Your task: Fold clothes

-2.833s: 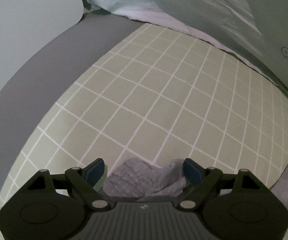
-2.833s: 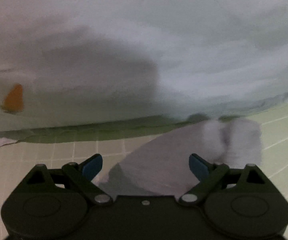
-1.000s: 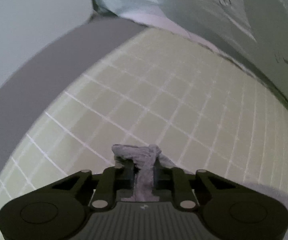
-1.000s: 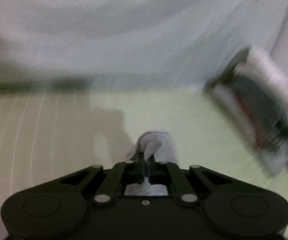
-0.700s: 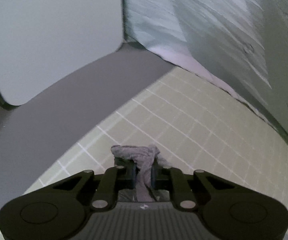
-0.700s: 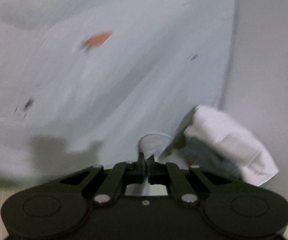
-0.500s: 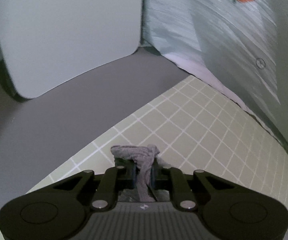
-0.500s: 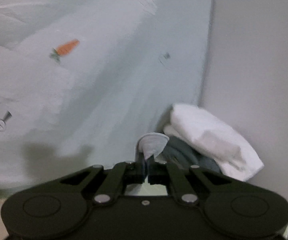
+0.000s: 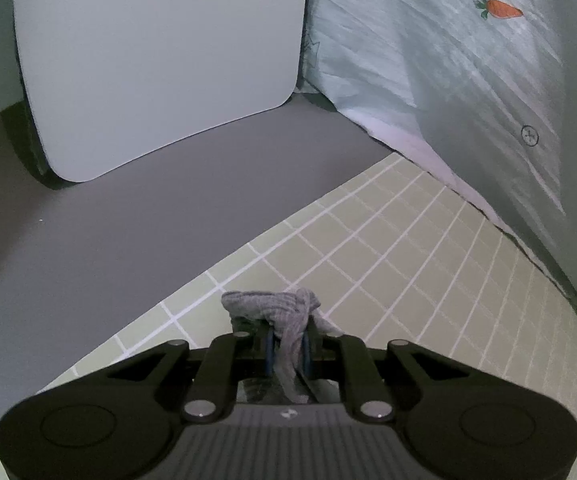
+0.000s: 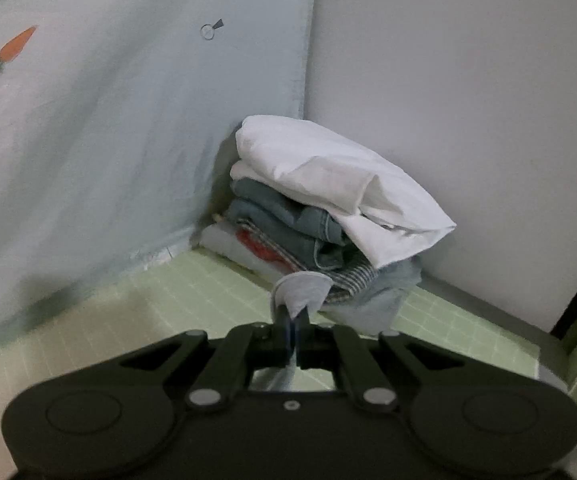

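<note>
In the left wrist view, the left gripper (image 9: pixel 288 350) sits at the bottom centre of the frame with its two fingers drawn together on a bunch of grey ribbed cloth (image 9: pixel 276 308). The cloth puffs out above the fingertips and a strip of it runs down between them toward the gripper body. Behind it a green checked mat (image 9: pixel 428 264) fills the middle and right of the frame, lying on a grey surface (image 9: pixel 136 208). A white board (image 9: pixel 156 60) stands at the upper left, and a pale sheet with a carrot print (image 9: pixel 468 60) hangs along the upper right.

In the right wrist view, the right gripper (image 10: pixel 293 338) is also clamped shut, pinching a small fold of the same cloth (image 10: pixel 302 288) (it looks paler grey here) that curls up just above the fingertips at lower centre. Beyond it, in the middle of the frame, a stack of folded clothes (image 10: pixel 316 208) rests on the mat in the corner where the carrot sheet meets a plain white wall (image 10: pixel 468 100); a white garment lies on top, denim beneath it, and striped and red pieces lower down.
</note>
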`<act>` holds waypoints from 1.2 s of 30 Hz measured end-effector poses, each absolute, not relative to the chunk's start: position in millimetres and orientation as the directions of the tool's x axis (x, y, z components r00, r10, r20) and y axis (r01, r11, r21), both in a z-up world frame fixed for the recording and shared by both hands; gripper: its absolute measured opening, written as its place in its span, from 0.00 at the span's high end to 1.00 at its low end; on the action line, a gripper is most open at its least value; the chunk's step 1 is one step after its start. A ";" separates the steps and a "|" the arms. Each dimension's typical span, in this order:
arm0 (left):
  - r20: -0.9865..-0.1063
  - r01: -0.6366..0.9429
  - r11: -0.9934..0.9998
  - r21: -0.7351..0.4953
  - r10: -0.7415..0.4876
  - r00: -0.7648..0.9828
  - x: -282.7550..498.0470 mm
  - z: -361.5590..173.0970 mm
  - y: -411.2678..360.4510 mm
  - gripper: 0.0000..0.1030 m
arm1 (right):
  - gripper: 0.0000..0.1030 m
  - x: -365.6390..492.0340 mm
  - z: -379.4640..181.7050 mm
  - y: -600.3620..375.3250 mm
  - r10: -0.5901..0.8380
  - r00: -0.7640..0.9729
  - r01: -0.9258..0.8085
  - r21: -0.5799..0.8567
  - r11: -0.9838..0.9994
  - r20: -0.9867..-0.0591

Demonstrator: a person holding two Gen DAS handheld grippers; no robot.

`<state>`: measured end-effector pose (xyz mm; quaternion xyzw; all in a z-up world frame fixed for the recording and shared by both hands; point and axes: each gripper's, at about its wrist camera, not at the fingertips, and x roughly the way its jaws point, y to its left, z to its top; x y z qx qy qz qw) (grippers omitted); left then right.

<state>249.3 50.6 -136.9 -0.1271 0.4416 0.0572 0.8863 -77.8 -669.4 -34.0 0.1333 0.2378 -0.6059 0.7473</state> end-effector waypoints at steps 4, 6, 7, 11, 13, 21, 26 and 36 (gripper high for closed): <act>-0.794 -0.210 0.961 -0.181 -0.017 0.608 260.8 -140.2 46.9 0.85 | 0.98 -7.2 -23.7 -693.6 -0.841 0.202 0.945 -0.125 0.301 -0.502; -0.801 -0.219 0.959 -0.183 -0.016 0.598 267.9 -143.3 44.7 0.85 | 0.98 44.3 -22.3 -705.3 -0.843 0.222 0.916 -0.190 0.353 -0.491; -0.805 -0.230 0.955 -0.188 -0.015 0.594 270.7 -144.7 44.5 0.85 | 0.98 62.4 -20.4 -709.9 -0.831 0.257 0.907 -0.173 0.383 -0.493; -0.819 -0.300 0.938 -0.174 0.032 0.573 271.2 -149.6 47.9 0.84 | 0.33 101.2 -17.1 -709.5 -0.757 0.472 0.844 -0.018 0.536 -0.452; -0.824 -0.304 0.939 -0.161 0.042 0.565 267.8 -153.0 49.0 0.83 | 0.27 103.8 -31.7 -704.2 -0.740 0.476 0.839 -0.006 0.544 -0.476; -0.837 -0.288 0.950 -0.119 0.060 0.543 260.5 -158.3 46.1 0.80 | 0.36 80.1 -128.5 -691.2 -0.596 0.387 0.870 0.063 0.489 -0.704; -0.842 -0.254 0.965 -0.069 0.080 0.533 263.3 -156.6 36.3 0.79 | 0.37 86.2 -167.3 -688.2 -0.549 0.336 0.885 0.058 0.461 -0.765; -0.858 -0.248 0.966 -0.076 0.063 0.509 267.1 -163.6 31.3 0.78 | 1.00 111.7 -180.7 -678.3 -0.616 0.247 0.759 -0.246 0.603 -0.748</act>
